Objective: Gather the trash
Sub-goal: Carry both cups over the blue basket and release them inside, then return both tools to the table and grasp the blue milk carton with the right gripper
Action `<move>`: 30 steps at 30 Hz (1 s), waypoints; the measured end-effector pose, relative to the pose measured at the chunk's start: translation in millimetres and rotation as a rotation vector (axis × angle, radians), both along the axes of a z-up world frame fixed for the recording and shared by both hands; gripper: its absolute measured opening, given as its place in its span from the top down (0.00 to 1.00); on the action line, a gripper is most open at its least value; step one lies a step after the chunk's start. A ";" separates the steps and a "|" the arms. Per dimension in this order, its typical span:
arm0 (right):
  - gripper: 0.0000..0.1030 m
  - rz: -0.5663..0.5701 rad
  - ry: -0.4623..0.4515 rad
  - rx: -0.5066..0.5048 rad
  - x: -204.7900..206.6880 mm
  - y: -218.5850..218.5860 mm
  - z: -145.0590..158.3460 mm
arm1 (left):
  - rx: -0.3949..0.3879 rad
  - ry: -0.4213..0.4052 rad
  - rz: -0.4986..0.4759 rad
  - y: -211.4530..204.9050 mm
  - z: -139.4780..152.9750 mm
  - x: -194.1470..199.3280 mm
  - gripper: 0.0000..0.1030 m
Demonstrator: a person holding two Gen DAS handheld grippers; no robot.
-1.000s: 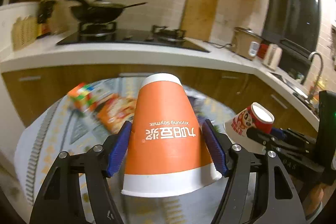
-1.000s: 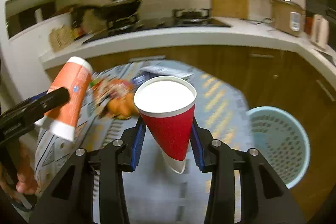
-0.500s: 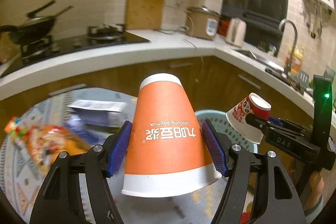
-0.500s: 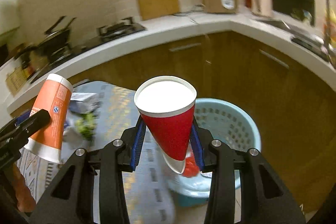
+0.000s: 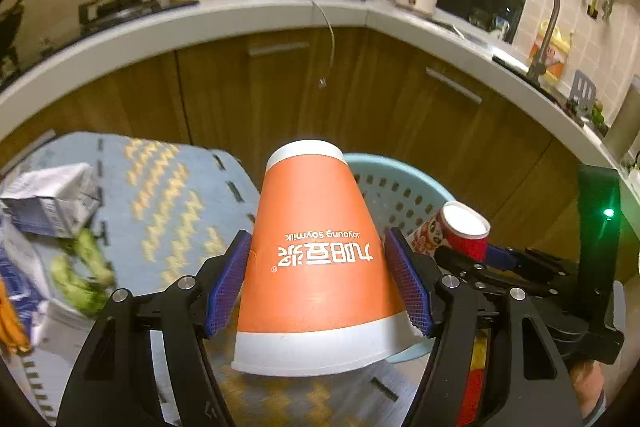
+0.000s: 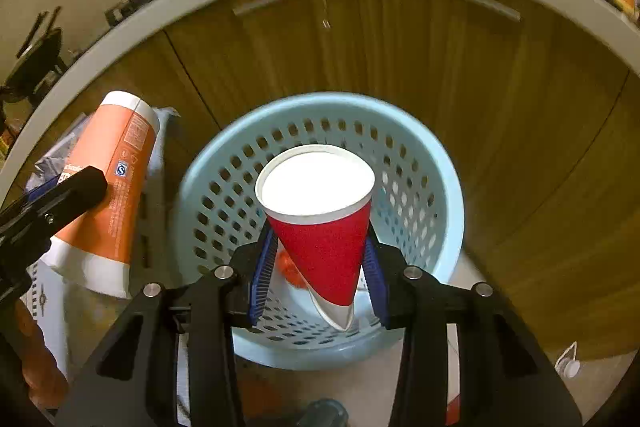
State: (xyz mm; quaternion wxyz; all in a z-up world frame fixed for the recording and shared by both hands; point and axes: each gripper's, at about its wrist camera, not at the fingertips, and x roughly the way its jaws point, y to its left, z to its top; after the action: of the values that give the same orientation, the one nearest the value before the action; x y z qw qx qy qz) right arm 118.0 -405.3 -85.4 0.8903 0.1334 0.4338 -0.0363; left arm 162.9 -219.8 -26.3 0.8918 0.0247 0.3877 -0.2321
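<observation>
Over the basket [image 6: 448, 195], right claw [image 6: 320, 279] grips red cup [image 6: 320, 227]; left claw [image 5: 318, 287] grips orange cup [image 5: 316, 267]; basket contents obscured.

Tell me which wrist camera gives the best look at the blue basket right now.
The right wrist view: the blue basket fills the middle, its rim and perforated wall open to sight behind the red cup in the right gripper. In the left wrist view the orange cup hides most of the basket.

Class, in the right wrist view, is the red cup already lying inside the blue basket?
No, the red cup is clamped in the right gripper above the basket.
</observation>
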 end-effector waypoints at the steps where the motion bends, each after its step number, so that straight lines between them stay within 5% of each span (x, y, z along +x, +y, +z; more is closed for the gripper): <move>1: 0.63 -0.004 0.019 0.011 1.6 -2.7 -6.7 | -0.001 0.009 -0.004 -1.9 -2.8 1.7 0.36; 16: 0.53 -0.019 0.039 0.016 3.6 -5.1 -5.4 | 0.003 -0.008 -0.001 3.2 -2.8 -7.6 0.26; 30: 0.53 0.095 -0.134 -0.025 -18.2 52.3 64.3 | -0.042 -0.115 0.089 61.8 39.4 -45.7 0.26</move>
State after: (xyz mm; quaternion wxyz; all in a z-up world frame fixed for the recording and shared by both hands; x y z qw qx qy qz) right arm 99.8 -353.0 -21.1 0.9196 0.1037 0.3787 0.0095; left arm 117.2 -158.0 13.1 0.9223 0.0021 0.3317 -0.1984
